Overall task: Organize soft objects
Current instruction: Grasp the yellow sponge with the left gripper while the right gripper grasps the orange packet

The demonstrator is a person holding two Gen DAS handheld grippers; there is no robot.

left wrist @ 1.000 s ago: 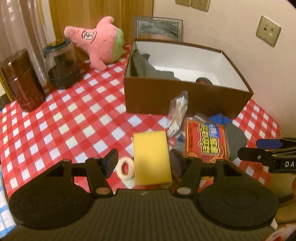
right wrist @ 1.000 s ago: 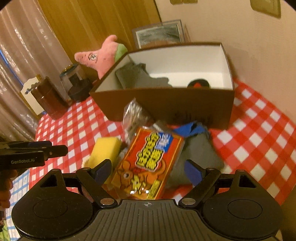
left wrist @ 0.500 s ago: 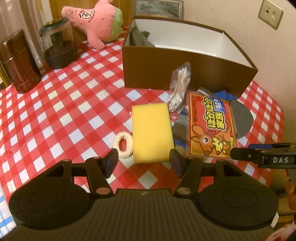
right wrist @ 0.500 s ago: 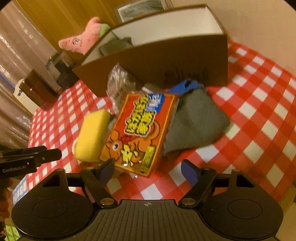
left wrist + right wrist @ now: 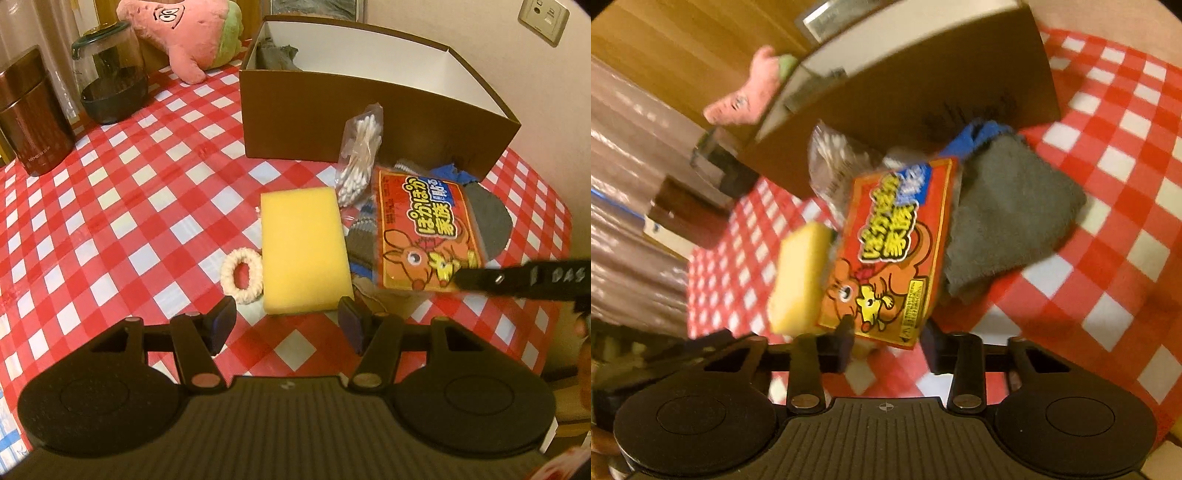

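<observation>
Left claw (image 5: 286, 321) released, hovering low-centre over the yellow sponge (image 5: 304, 249). Right claw (image 5: 888, 341) part-open — jaws flanking the orange packet (image 5: 890, 254), centre frame, atop grey cloth (image 5: 1008, 218) on the tabletop (image 5: 122, 206).

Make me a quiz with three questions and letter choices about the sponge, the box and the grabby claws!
1. Where is the white hair tie?
A. in the box
B. touching the sponge's left side
C. on the jar

2. What colour is the sponge?
A. yellow
B. green
C. purple

3. How is the left gripper?
A. shut on the sponge
B. holding the plush
C. open

Answers: 1 B, it lies on the tablecloth against the sponge. 2 A, it is plainly yellow. 3 C, its fingers stand apart with nothing between.
</observation>
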